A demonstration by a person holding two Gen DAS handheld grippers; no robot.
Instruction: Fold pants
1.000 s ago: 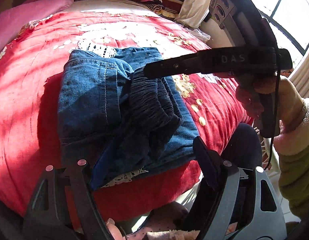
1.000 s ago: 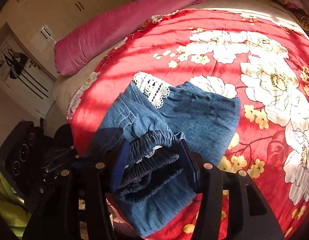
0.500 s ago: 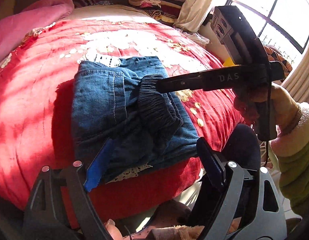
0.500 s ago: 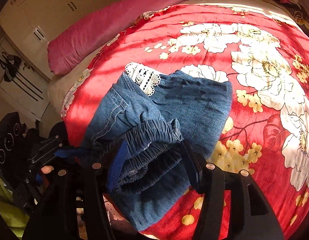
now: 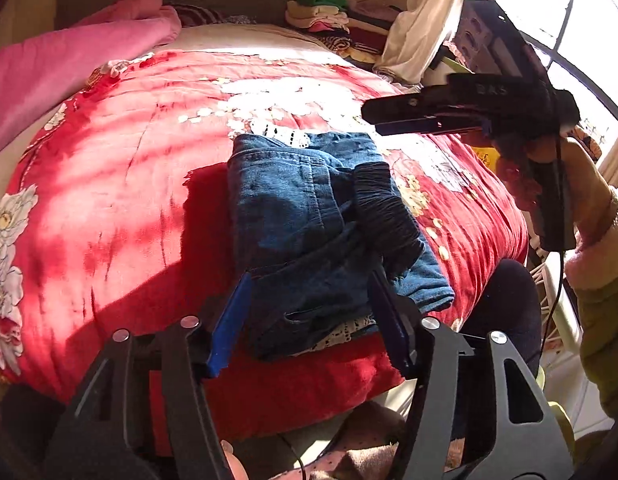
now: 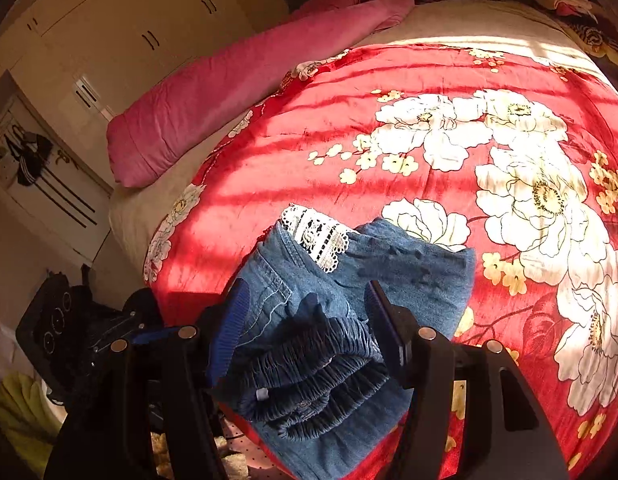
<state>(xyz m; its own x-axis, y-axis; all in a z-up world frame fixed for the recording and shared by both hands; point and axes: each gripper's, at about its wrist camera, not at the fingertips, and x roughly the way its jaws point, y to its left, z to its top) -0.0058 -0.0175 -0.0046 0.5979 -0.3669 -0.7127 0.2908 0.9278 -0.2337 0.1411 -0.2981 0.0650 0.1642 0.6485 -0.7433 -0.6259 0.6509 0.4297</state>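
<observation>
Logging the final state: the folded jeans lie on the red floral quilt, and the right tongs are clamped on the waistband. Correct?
Not quite. The folded jeans do lie on the red floral quilt, but the right tongs hover clear above them, gripping nothing, as the left wrist view shows.

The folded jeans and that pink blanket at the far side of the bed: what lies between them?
Only bare red flowered bedspread lies between the jeans and the pink blanket, clearest in the right wrist view.
</observation>
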